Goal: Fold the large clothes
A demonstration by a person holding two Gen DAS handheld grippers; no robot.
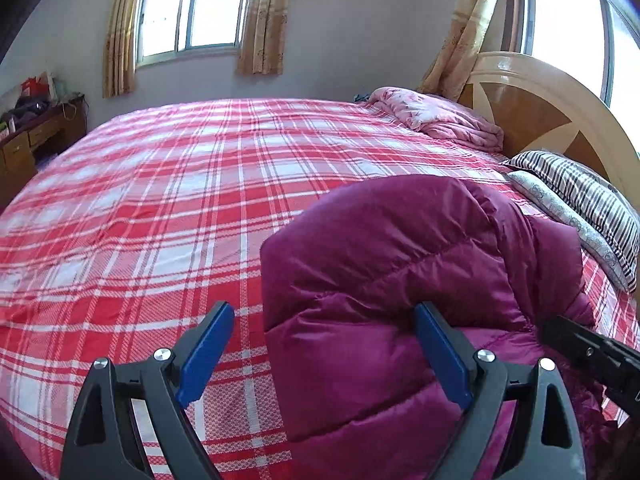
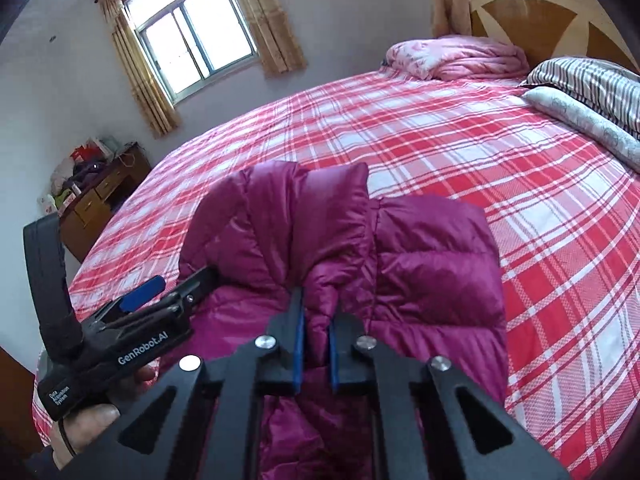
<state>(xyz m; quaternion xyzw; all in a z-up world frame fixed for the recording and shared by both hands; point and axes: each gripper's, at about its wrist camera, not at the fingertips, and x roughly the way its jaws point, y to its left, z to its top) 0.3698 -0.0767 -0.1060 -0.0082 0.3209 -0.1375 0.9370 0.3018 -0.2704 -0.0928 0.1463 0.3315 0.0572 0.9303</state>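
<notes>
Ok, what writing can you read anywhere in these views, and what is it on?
"GenRobot.AI": white letters on the side of the left gripper, seen from the right wrist.
"Data Acquisition System": small white print at the butt end of the same gripper.
Clutter on the desk: too small and blurred to read.
Nothing readable on the jacket or bedding.
</notes>
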